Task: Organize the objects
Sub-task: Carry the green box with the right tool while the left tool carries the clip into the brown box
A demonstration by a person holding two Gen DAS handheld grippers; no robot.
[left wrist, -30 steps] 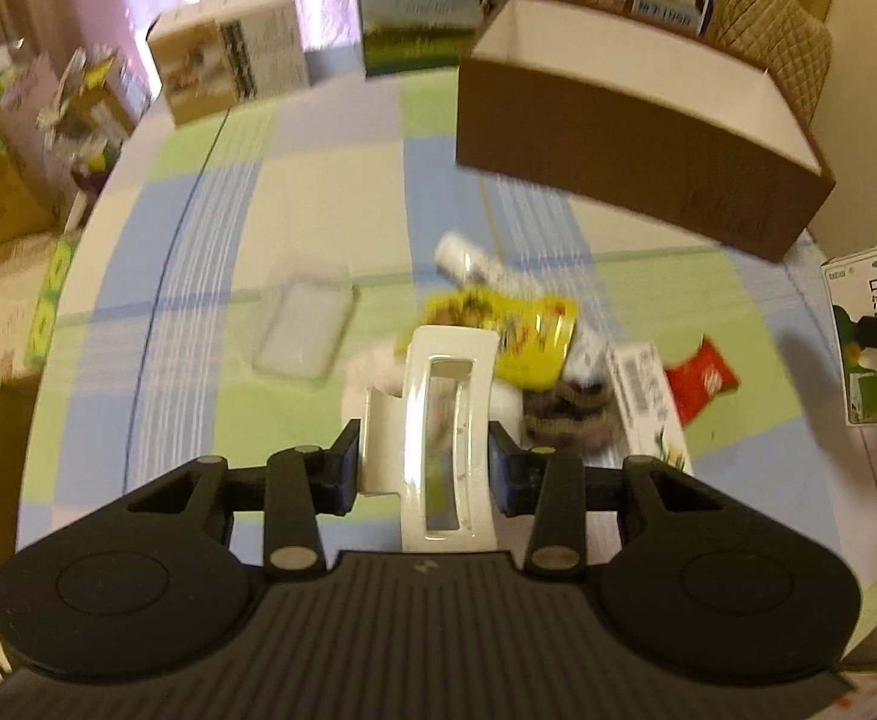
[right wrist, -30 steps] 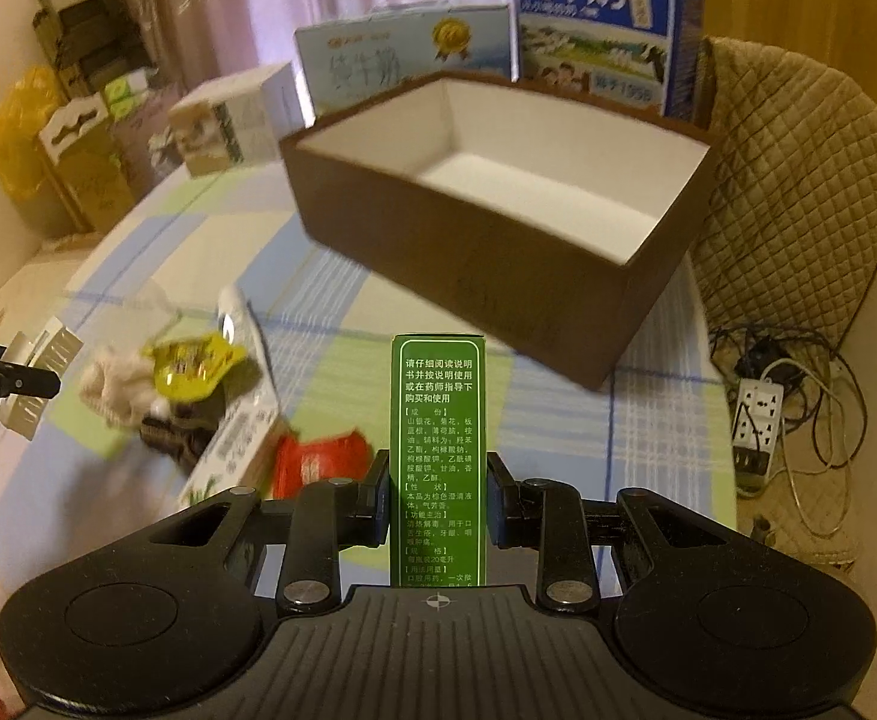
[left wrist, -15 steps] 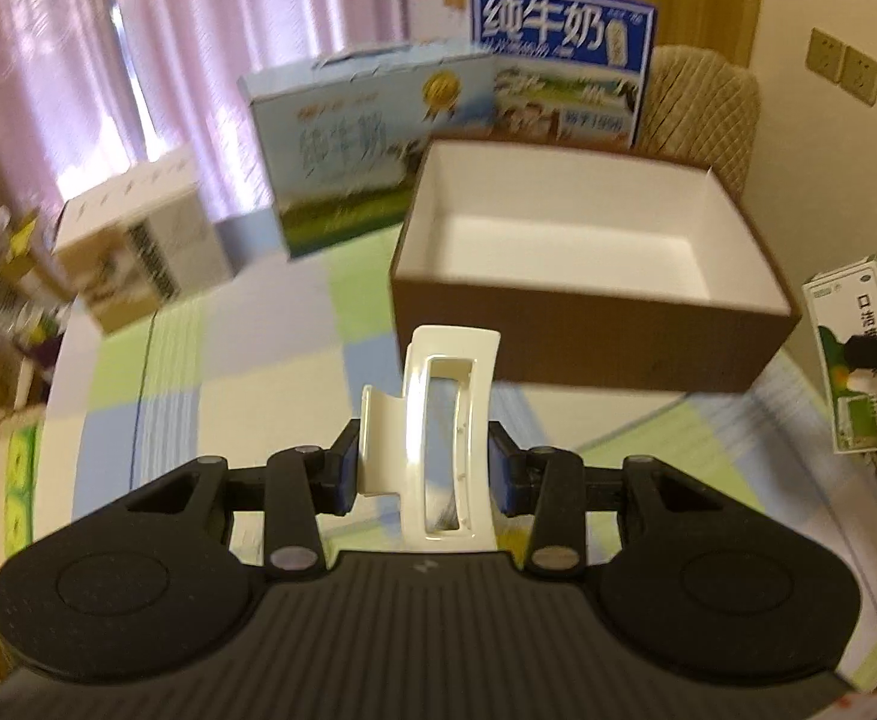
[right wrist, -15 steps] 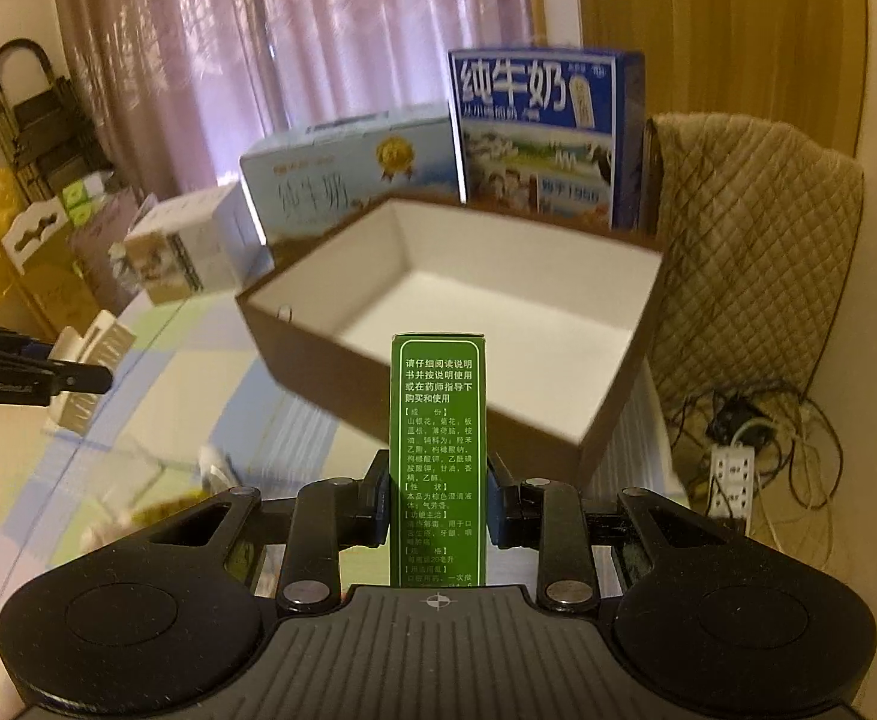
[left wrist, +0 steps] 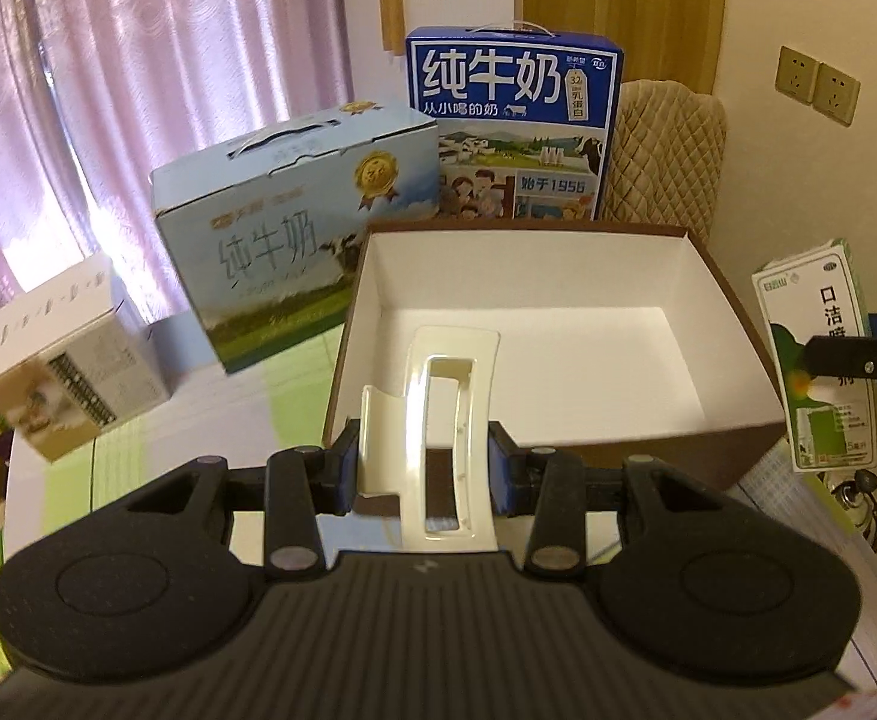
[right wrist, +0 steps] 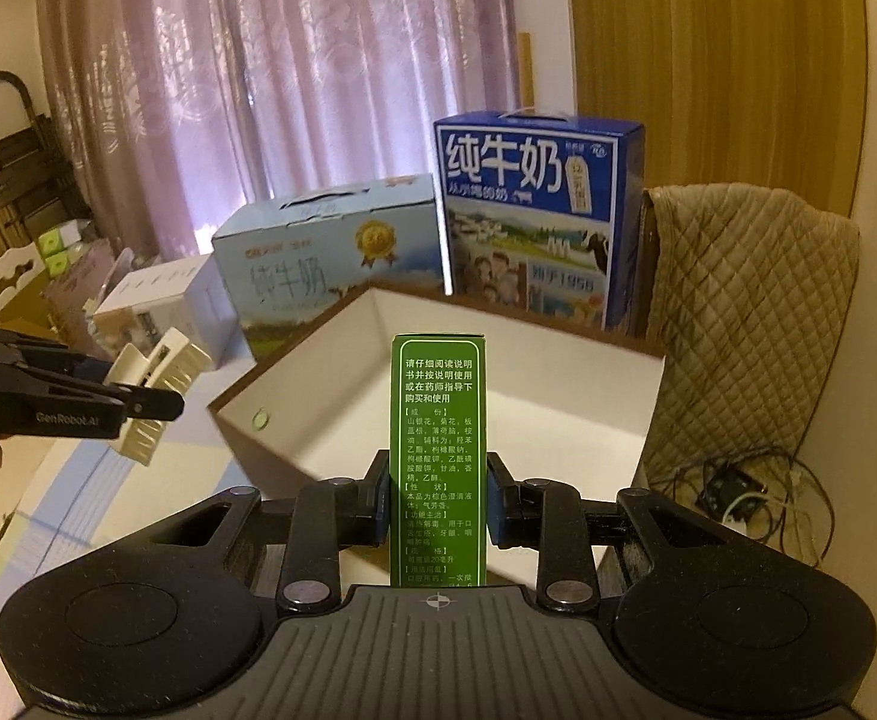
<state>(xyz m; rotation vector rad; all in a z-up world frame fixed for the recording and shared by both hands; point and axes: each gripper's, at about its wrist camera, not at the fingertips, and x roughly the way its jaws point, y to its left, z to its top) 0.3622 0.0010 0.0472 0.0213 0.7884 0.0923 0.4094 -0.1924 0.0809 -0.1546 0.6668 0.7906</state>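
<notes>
My left gripper (left wrist: 428,468) is shut on a cream hair claw clip (left wrist: 444,438), held just before the near wall of the brown box (left wrist: 732,312) with its white empty inside. In the right wrist view the same clip (right wrist: 156,384) shows at the left in the left gripper (right wrist: 138,405). My right gripper (right wrist: 438,504) is shut on a tall green medicine box (right wrist: 438,456), upright in front of the brown box (right wrist: 240,420). That medicine box (left wrist: 816,360) also appears at the right edge of the left wrist view.
Behind the brown box stand a dark blue milk carton (left wrist: 513,132) and a light blue milk carton (left wrist: 294,222). A white carton (left wrist: 66,360) sits at the left on the checked tablecloth (left wrist: 228,396). A quilted chair (right wrist: 744,312) and cables (right wrist: 750,492) lie right.
Both grippers rose and moved toward the brown box with their loads. The pile of small items on the table has dropped out of view, and the box's inside now fills the middle.
</notes>
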